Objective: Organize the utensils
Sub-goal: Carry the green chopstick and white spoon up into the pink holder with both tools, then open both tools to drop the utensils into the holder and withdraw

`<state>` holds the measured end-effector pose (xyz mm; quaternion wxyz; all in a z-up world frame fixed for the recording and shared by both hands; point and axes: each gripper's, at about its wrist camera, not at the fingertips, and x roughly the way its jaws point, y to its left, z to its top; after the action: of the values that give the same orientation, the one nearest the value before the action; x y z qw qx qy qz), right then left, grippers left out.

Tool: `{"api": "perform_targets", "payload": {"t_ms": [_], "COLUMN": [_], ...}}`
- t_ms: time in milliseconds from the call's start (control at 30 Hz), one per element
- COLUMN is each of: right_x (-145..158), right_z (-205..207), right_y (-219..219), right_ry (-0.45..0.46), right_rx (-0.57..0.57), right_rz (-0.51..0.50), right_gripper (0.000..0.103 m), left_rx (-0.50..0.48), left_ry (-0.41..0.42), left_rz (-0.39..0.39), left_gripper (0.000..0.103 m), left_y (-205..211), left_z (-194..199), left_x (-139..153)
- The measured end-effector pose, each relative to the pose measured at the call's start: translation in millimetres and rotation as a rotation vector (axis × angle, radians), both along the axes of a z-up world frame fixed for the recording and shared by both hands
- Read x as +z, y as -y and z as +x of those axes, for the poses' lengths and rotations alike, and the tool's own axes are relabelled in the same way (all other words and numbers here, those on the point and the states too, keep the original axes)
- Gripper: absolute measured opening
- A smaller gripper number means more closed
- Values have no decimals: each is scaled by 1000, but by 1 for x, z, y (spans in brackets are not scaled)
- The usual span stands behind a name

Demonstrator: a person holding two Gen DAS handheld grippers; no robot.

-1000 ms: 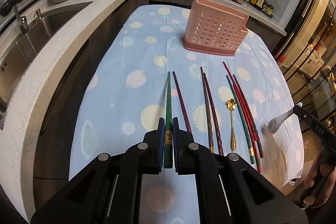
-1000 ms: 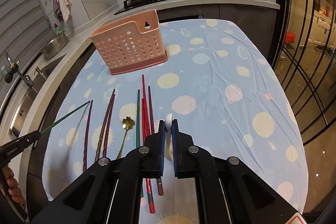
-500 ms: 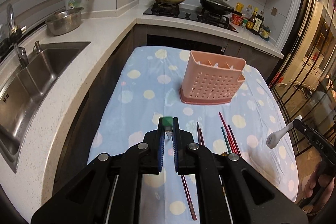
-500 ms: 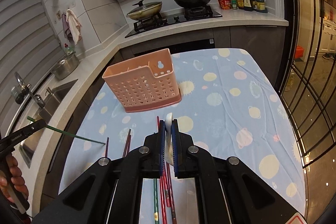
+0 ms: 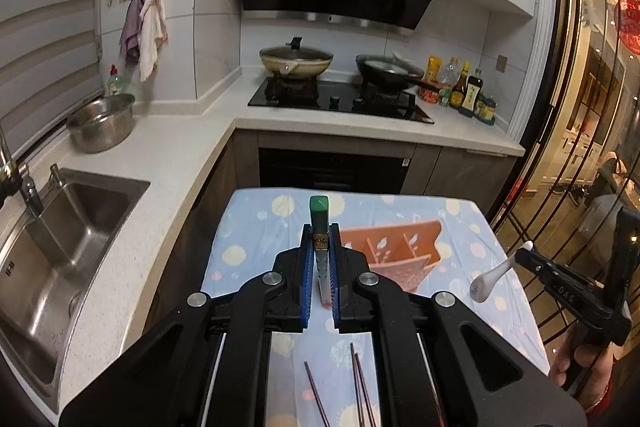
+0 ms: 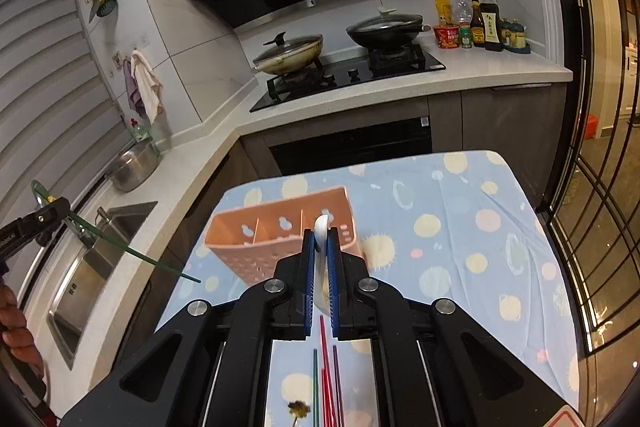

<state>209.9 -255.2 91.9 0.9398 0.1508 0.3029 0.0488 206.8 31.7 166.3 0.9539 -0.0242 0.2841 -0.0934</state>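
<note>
My left gripper [image 5: 320, 247] is shut on a green chopstick [image 5: 319, 217], its thick end sticking up between the pads; from the right wrist view the chopstick [image 6: 132, 251] slants down toward the table. My right gripper [image 6: 320, 247] is shut on a white ceramic spoon [image 6: 321, 227], seen from the left with its bowl hanging down [image 5: 486, 285]. The pink perforated utensil holder [image 6: 280, 227] stands on the blue dotted tablecloth [image 6: 440, 227] just beyond and below both grippers; it also shows in the left wrist view [image 5: 396, 247].
Red and dark chopsticks [image 6: 330, 379], a green one and a small gold spoon [image 6: 298, 409] lie on the cloth below the right gripper. More chopsticks [image 5: 360, 387] lie under the left gripper. A sink [image 5: 60, 227] is left; a stove with pans [image 5: 340, 83] behind.
Both grippers rose from the table and tilted up, carrying the green chopstick and the white spoon, and came closer over the pink holder.
</note>
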Motion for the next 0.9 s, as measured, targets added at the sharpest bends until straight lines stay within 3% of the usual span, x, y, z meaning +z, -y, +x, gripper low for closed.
{"api": "perform_targets", "payload": {"t_ms": [133,267,700,767,833,900], "right_x": [14,13,-51,-51,-49,-44], "right_z": [32,59,111,107,102,93], "right_y": [1,-1,-11,-9,-8,-6], "right_ry": [27,30,-106,-89,-76,-54], "right_rx": [-1,13,2,-21,-39,-51], "right_rz": [31,60,45,34,18,17], "right_gripper": [6,6,7,13,23,30], "left_rx": [-14,-27,-16,-11,1,12], "left_ry": [63,67,-82,-89,-89,-80], "left_rz": [-13,-14,5,5,9,6], "left_gripper": [7,7,7,8,17,41], "left_y": [14,25,35,33,30,27], "left_z": [18,41,88,88,87,83], "left_x": [28,30,-38,-43,-46,-47]}}
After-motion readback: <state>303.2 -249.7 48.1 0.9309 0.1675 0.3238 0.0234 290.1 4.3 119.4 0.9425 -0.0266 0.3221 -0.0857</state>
